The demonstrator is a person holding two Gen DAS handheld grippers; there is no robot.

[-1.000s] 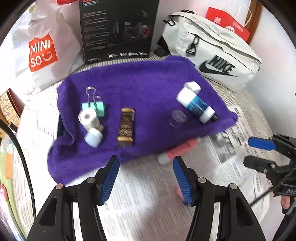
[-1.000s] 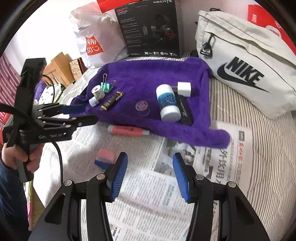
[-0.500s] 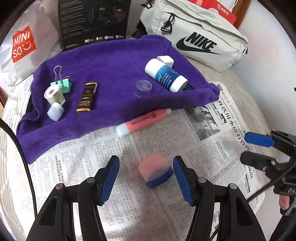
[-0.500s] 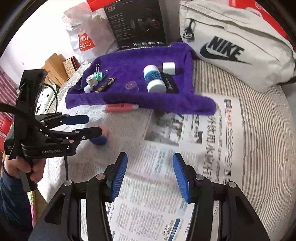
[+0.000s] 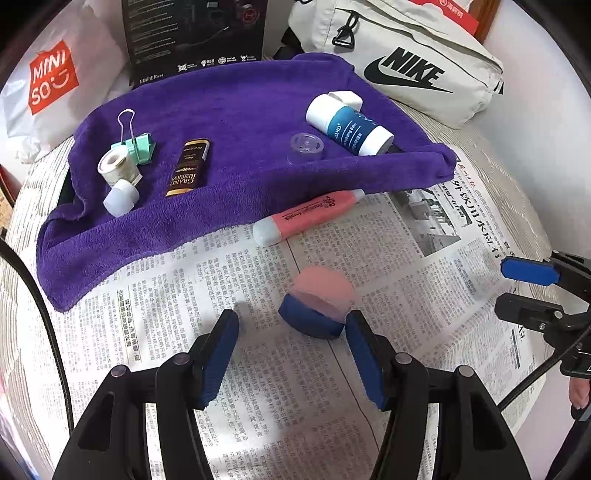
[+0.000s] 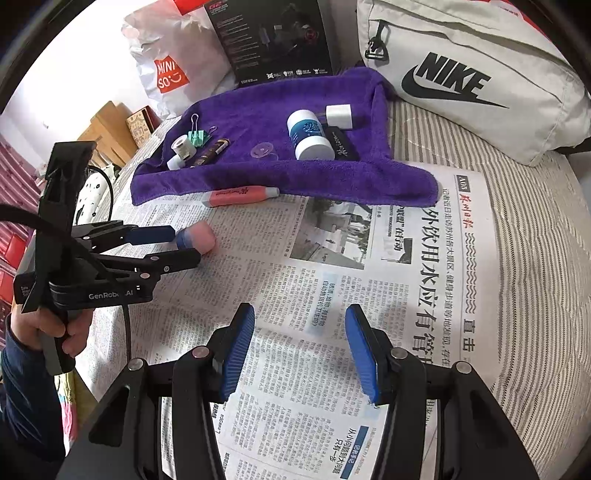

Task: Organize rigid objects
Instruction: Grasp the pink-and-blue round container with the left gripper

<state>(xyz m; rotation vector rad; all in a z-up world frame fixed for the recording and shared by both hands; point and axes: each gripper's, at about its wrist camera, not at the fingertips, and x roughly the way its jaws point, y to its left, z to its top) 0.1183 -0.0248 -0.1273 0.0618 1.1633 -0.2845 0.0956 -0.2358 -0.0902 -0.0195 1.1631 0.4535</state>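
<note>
A newspaper covers the striped bed, and a purple towel lies across its far part, its near edge resting on the paper. Behind the towel stand a white Nike bag, a black box and a white Miniso bag.

The left gripper hangs low over the paper with its fingers apart, gripping nothing. The pink-and-blue eraser lies on the paper just ahead of them, toward the right finger, whether touching it is unclear. Its pink end points away toward the towel, its blue end toward the gripper. A second ago the towel filled this view and the eraser was hardly visible; now it sits close between the fingertips.

The right gripper is likewise released, over bare newspaper with clear room around.

A pink highlighter lies crosswise along the towel's near edge, well apart from the eraser. On the towel rest a blue-labelled bottle, a brown tube and a green binder clip.
</note>
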